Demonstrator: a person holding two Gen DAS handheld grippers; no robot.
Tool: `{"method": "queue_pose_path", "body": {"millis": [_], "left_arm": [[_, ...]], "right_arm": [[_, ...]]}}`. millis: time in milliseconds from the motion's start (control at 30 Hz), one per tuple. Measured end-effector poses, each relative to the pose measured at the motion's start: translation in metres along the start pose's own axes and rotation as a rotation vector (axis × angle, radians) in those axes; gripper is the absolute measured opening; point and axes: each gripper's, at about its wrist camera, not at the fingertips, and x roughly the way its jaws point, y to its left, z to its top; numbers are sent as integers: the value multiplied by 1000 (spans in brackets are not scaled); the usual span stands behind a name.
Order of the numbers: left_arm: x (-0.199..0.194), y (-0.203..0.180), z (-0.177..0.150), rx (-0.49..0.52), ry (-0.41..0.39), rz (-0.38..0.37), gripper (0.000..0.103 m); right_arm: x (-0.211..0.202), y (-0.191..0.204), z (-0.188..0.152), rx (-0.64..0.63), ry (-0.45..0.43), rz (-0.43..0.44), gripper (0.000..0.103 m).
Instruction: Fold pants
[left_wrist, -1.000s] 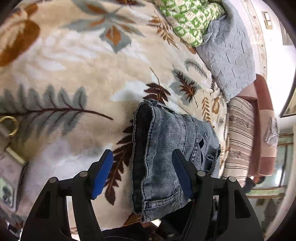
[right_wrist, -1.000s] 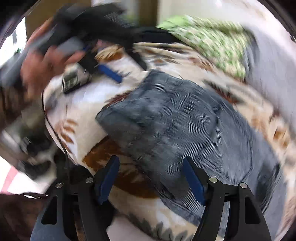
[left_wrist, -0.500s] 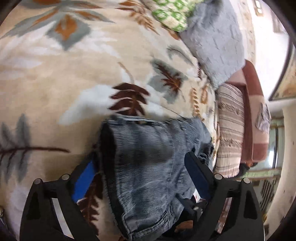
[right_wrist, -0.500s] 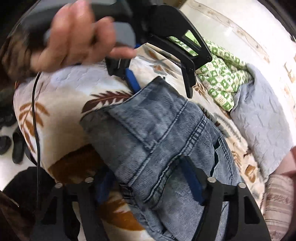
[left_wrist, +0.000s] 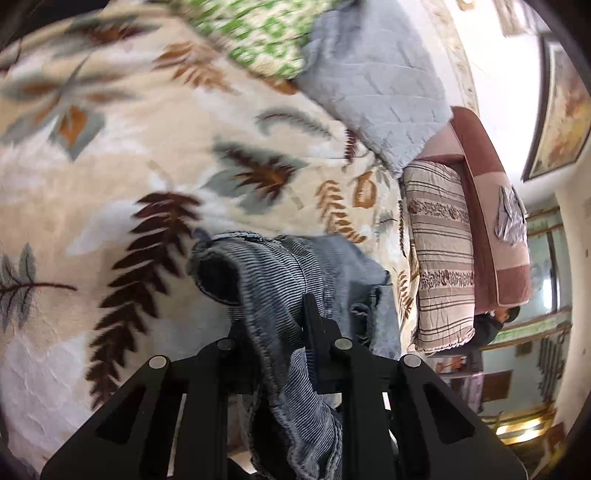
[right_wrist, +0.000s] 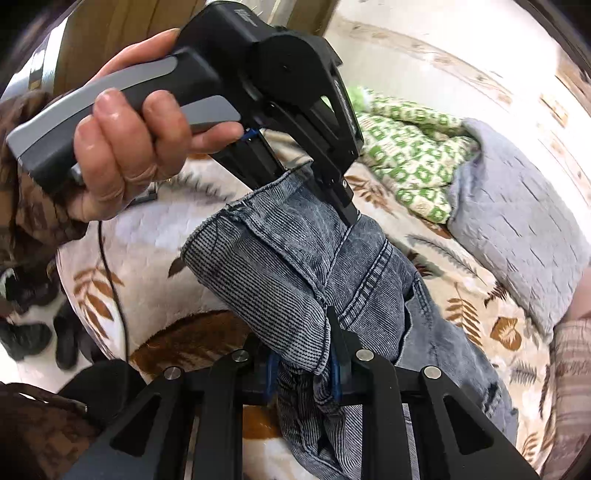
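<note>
The folded grey-blue corduroy pants (right_wrist: 295, 266) lie on a leaf-patterned blanket (left_wrist: 110, 155). My right gripper (right_wrist: 304, 363) is shut on the near hem edge of the pants. My left gripper (left_wrist: 273, 317) is shut on the far edge of the same end; it also shows in the right wrist view (right_wrist: 314, 184), held by a hand. The gripped end of the pants (left_wrist: 266, 280) is bunched and lifted off the blanket, while the rest trails to the right.
A green-and-white quilt (right_wrist: 406, 147) and a grey quilted pillow (right_wrist: 517, 214) lie at the far side. A striped cushion (left_wrist: 439, 258) and a brown headboard (left_wrist: 491, 221) stand at the right. Shoes (right_wrist: 33, 332) lie on the floor at the left.
Both grippers were open and straddling the pants' end; they have moved in and closed on it. The gripped end now lifts and bunches.
</note>
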Motion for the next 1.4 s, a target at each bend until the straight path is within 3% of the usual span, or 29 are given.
{"method": "queue_pose_path", "body": {"millis": [233, 400, 600, 767, 833, 933, 1000, 1033, 1133, 1200, 1233, 1267, 1400], "left_arm": [[11, -99, -1, 142, -15, 42, 16], [63, -175, -7, 274, 47, 84, 16], [184, -242, -24, 379, 214, 185, 16], [268, -254, -43, 411, 334, 335, 16], [290, -254, -48, 424, 371, 410, 18], [297, -260, -52, 457, 390, 454, 20], [290, -268, -51, 496, 404, 446, 24], [282, -274, -49, 532, 419, 434, 24], [260, -289, -37, 633, 417, 410, 37], [252, -297, -28, 681, 432, 393, 46], [248, -301, -25, 716, 424, 403, 53], [246, -307, -22, 768, 407, 424, 68], [248, -320, -15, 905, 429, 426, 70]], "right_arm": [[-51, -64, -21, 225, -81, -6, 21], [-72, -118, -62, 442, -95, 28, 21], [-70, -184, -138, 736, -59, 118, 23], [-58, -218, -206, 993, -23, 234, 27], [-58, -226, -225, 1067, -43, 279, 35], [-65, -238, -246, 1138, -76, 306, 39], [-71, -246, -257, 1177, -104, 337, 40], [-74, -250, -265, 1205, -123, 355, 46], [-80, -257, -278, 1261, -170, 386, 59], [-80, -259, -281, 1284, -192, 411, 62], [-79, -258, -280, 1290, -195, 426, 64], [-77, -257, -278, 1290, -194, 437, 65], [-67, -257, -269, 1286, -157, 457, 70]]}}
